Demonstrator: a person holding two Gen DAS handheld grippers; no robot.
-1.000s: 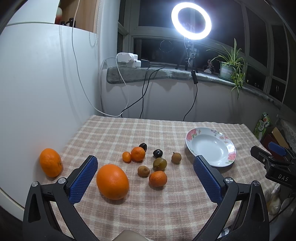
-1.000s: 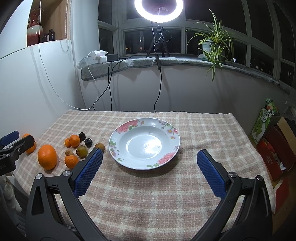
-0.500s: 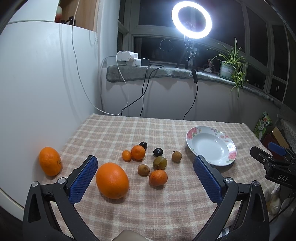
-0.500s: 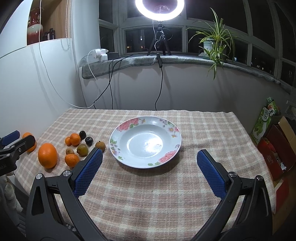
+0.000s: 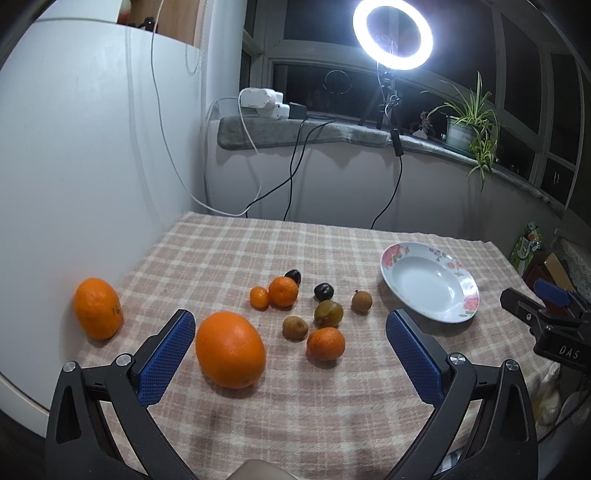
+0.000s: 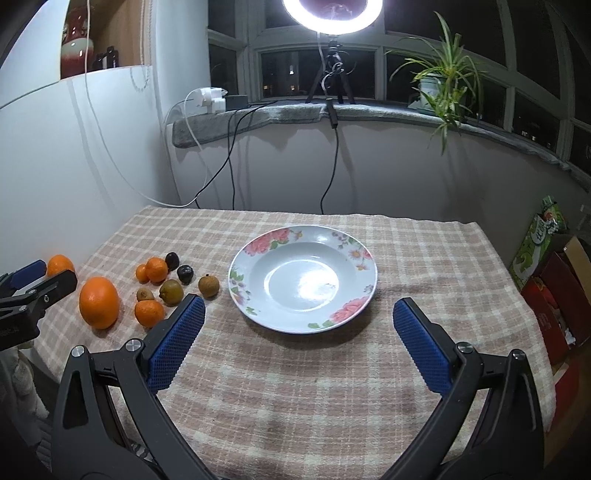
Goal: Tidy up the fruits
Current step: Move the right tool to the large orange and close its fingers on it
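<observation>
Fruits lie on the left half of a checked tablecloth: a big orange (image 5: 230, 349) (image 6: 99, 302), a second orange (image 5: 97, 308) by the left wall, several small mandarins such as one (image 5: 325, 343), brownish fruits (image 5: 328, 314) and two dark plums (image 5: 324, 291). A floral white plate (image 5: 430, 282) (image 6: 303, 278) sits empty to their right. My left gripper (image 5: 291, 347) hovers open just before the big orange. Facing the plate from the near side, my right gripper (image 6: 301, 339) is open and holds nothing.
A white wall panel (image 5: 92, 166) borders the table's left side. Cables (image 6: 229, 158) hang from the grey sill, which carries a ring light (image 5: 392, 35) and a potted plant (image 6: 443, 81). Boxes (image 6: 554, 280) stand on the floor beyond the table's right edge.
Both views have shifted only slightly, with the fruits and plate drifting a little in frame. Both grippers stay open and nothing on the table has moved.
</observation>
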